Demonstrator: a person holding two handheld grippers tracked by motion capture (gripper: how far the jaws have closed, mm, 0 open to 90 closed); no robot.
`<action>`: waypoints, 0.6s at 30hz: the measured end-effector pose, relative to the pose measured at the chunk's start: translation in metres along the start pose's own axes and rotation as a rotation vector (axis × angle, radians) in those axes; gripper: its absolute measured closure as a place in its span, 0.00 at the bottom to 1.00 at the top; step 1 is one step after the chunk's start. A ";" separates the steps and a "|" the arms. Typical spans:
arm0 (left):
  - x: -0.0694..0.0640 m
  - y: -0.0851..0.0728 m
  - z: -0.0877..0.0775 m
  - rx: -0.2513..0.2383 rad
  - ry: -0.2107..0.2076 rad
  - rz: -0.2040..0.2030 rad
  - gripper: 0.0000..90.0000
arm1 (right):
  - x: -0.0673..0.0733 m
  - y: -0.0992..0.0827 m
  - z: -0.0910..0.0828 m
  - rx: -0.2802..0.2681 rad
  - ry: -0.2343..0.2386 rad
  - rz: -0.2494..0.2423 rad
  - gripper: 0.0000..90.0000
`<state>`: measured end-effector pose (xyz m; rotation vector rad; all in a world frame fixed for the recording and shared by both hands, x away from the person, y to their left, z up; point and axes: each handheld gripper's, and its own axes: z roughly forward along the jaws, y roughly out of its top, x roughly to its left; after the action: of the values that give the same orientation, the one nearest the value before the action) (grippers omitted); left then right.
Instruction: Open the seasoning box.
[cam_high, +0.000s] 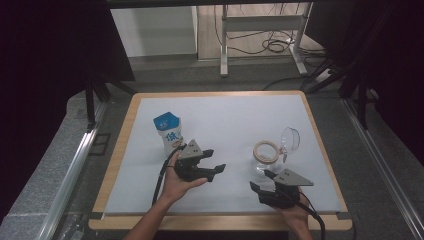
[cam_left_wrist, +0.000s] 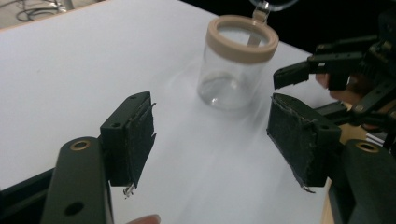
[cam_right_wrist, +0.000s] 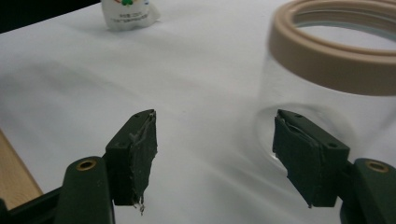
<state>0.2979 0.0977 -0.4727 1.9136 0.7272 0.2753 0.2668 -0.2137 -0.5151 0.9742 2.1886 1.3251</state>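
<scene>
In the high view, the person's left forearm comes in from six o'clock and slants up toward one o'clock; the hand cups the left gripper from below, its jaws spread with nothing between them, pointing toward three o'clock at the glass jar. The right gripper sits low at about five o'clock of the sheet, held from beneath, its jaws apart, empty and aimed toward eleven o'clock, just short of the jar. The jar stands upright at the right of centre, tan ring around its mouth, with its clear lid hinged back at its one o'clock. A blue-and-white pouch stands upright at ten o'clock from the left gripper. All rest on a white sheet over a wood-edged table; beyond it are a grey floor, metal table legs and loose cables.

In the left gripper view, the black jaws stand wide with bare white sheet between them. The jar stands at twelve o'clock, well clear, and the right gripper reaches in at two o'clock.

In the right gripper view, the jaws gape, released. The jar looms at one to two o'clock, just beyond the right-hand jaw; whether that jaw touches it I cannot tell. The pouch stands at eleven o'clock.
</scene>
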 end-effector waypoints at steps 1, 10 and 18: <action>0.000 -0.005 -0.004 -0.003 0.008 0.000 0.35 | 0.003 0.000 0.003 0.001 0.007 -0.007 0.35; 0.014 -0.040 -0.022 0.029 0.070 -0.032 0.37 | 0.019 0.002 0.028 0.032 0.056 -0.025 0.36; 0.028 -0.052 -0.037 0.031 0.123 -0.064 0.38 | 0.025 0.008 0.043 0.032 0.069 -0.011 0.37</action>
<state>0.2822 0.1574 -0.5058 1.9112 0.8773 0.3462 0.2805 -0.1668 -0.5283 0.9400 2.2703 1.3414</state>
